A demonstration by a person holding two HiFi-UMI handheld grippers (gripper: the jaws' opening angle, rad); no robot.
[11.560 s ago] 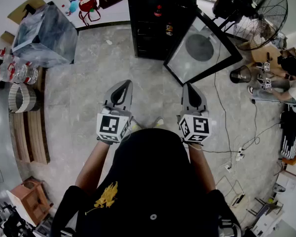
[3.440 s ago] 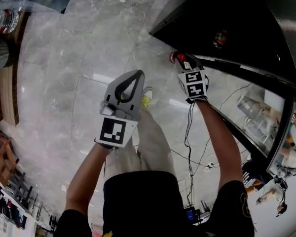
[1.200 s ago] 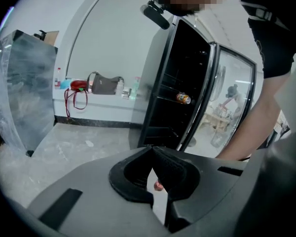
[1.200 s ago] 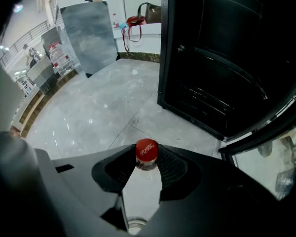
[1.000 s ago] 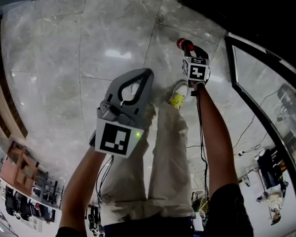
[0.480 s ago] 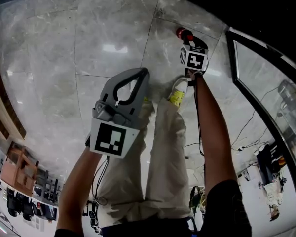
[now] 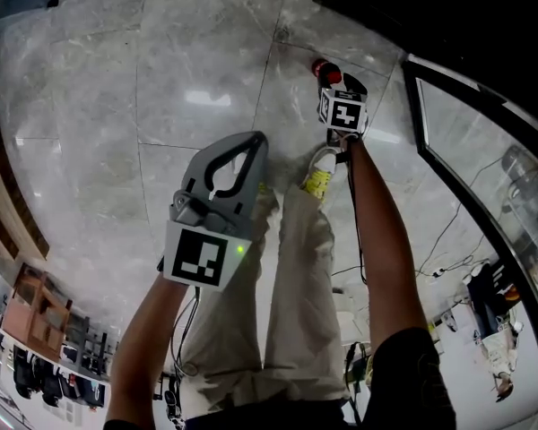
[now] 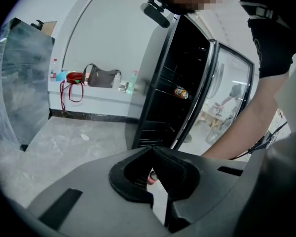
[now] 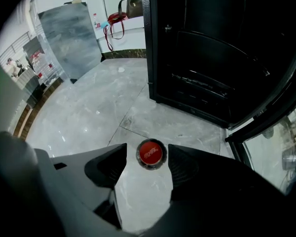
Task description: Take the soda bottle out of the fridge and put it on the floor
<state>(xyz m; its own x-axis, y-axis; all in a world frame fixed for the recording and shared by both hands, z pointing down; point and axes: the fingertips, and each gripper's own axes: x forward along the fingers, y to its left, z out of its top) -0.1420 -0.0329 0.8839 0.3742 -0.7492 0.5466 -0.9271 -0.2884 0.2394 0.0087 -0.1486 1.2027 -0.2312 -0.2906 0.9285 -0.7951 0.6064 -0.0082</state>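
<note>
The soda bottle (image 9: 151,153) stands upright on the grey marble floor (image 9: 89,107), its red cap facing up, just in front of the black fridge (image 9: 212,58). My right gripper (image 9: 149,161) hovers over it with its jaws opening; the cap sits between the pads with a gap on each side. In the head view the bottle (image 7: 320,66) shows just beyond the right gripper (image 7: 330,81). My left gripper (image 7: 249,143) is held up near the person's knees, shut, with nothing in it (image 8: 152,150).
The fridge's glass door (image 7: 484,168) stands open at the right. A can (image 8: 181,93) lies on a fridge shelf. The person's legs and a yellow-soled shoe (image 7: 318,182) are just behind the bottle. A plastic-wrapped panel (image 9: 69,33) leans at the far left.
The right gripper's jaws have spread apart from the bottle's neck, and the gripper has shifted slightly. The bottle stays on the floor. The left gripper has hardly moved.
</note>
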